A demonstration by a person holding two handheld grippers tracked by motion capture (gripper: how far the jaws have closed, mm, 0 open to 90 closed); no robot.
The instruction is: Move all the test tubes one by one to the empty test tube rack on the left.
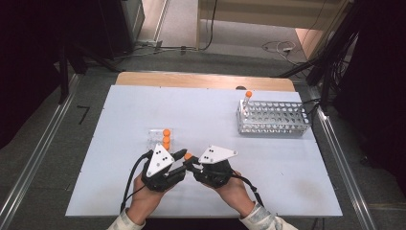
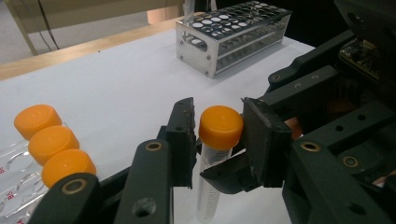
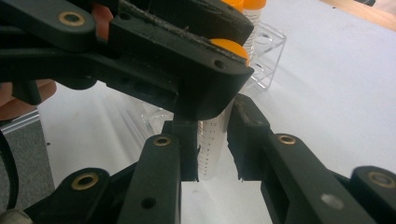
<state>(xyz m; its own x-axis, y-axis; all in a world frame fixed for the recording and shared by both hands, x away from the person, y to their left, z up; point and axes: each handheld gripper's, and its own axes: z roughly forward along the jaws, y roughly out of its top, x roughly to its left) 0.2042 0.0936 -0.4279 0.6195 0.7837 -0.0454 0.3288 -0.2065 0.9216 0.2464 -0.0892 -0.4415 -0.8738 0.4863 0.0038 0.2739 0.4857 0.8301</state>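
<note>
A clear tube point(image 2: 208, 186) with an orange cap point(image 2: 220, 127) stands upright just above the white table point(image 1: 119, 110), near its front edge. My left gripper point(image 2: 218, 135) is shut on the cap, one pad on each side. My right gripper point(image 3: 212, 154) comes from the opposite side and is shut on the graduated body point(image 3: 211, 144) below the cap. In the high view the left gripper point(image 1: 183, 160) and the right gripper point(image 1: 192, 164) meet tip to tip at the cap point(image 1: 188, 156).
A small clear rack point(image 1: 154, 139) just behind the left gripper holds three orange-capped tubes point(image 1: 166, 139). At the back right, a metal tube rack point(image 1: 273, 117) holds one capped tube point(image 1: 248, 96) at its far left corner.
</note>
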